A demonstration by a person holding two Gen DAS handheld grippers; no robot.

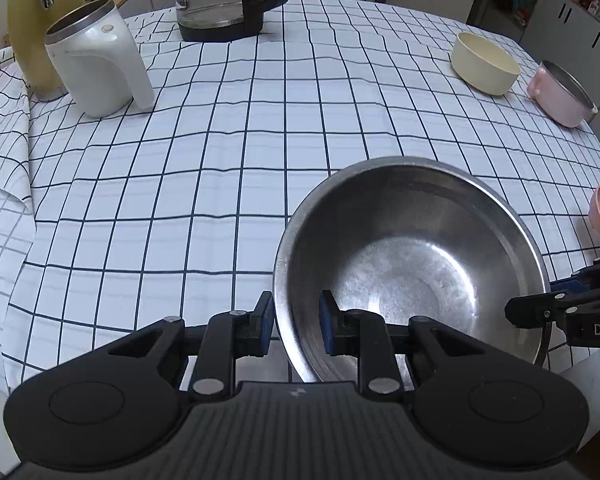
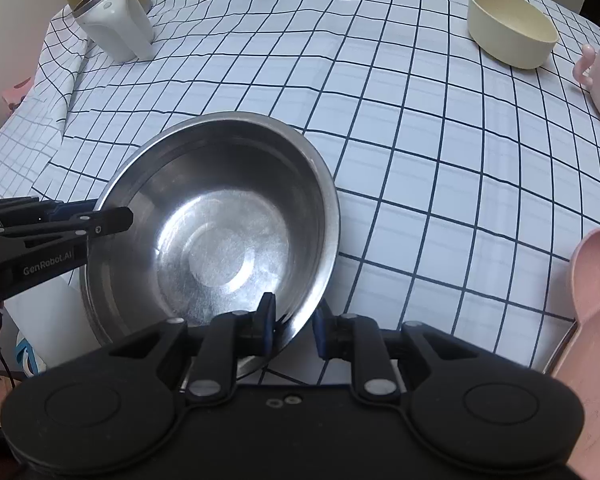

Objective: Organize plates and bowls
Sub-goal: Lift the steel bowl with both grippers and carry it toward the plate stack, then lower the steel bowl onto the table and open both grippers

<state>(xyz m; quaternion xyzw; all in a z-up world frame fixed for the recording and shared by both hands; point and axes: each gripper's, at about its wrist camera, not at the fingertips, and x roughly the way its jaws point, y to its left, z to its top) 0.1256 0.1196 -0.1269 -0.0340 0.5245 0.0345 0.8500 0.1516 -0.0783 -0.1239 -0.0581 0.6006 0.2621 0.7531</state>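
Steel bowl [image 1: 412, 276] gripped on both sides, near table edge.
My left gripper [image 1: 296, 322] and right gripper [image 2: 294, 322] each pinch its rim; cream bowl [image 1: 485, 63] and pink pot [image 1: 560, 94] sit apart across the tablecloth [image 1: 220, 160], nothing stacked yet.

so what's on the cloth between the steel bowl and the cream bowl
Nothing: between the round stainless steel bowl and the cream plastic bowl there is only bare blue-checked white tablecloth. The right wrist view shows that stretch most fully.
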